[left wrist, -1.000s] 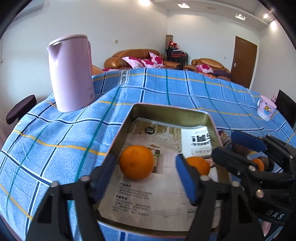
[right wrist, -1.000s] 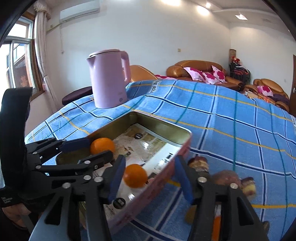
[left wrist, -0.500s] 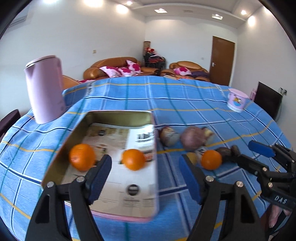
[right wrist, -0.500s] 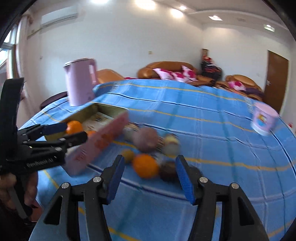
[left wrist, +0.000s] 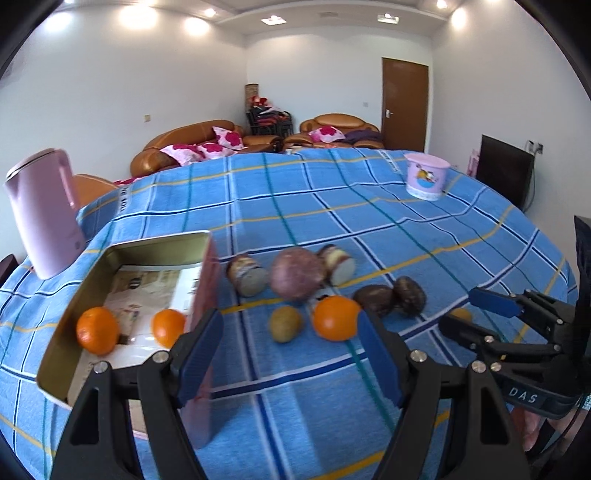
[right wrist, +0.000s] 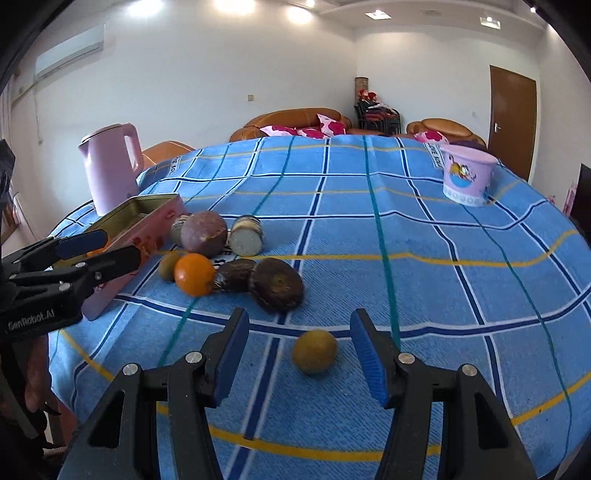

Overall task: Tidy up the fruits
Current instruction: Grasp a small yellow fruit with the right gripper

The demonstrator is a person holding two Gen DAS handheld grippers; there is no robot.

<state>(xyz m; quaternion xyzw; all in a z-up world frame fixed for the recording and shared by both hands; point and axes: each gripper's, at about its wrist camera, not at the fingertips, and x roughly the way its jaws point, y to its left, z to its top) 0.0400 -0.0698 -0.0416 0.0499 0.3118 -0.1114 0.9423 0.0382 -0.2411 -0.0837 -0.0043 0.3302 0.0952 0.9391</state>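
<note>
On the blue checked surface [right wrist: 369,229], both grippers hang wide open and empty over loose fruit.

The right gripper [right wrist: 299,350] frames a small yellow-green fruit [right wrist: 314,351]; it should lower squarely and close gently so the fruit cannot roll. The left gripper [left wrist: 291,354] faces an orange [left wrist: 336,318]. The tin [left wrist: 74,288] holds two oranges [left wrist: 98,330] on printed paper.

**Bright room, bent edges**

Recessed ceiling lights [left wrist: 271,19] glare white against pale walls, lighting both views evenly. Shadows beneath the fruit on the counter [right wrist: 369,221] are soft and short. Fisheye distortion bows the checked cloth and blackens the corners (heaviest at the rims). The pink tin [left wrist: 201,295] smears with slight motion blur.
</note>
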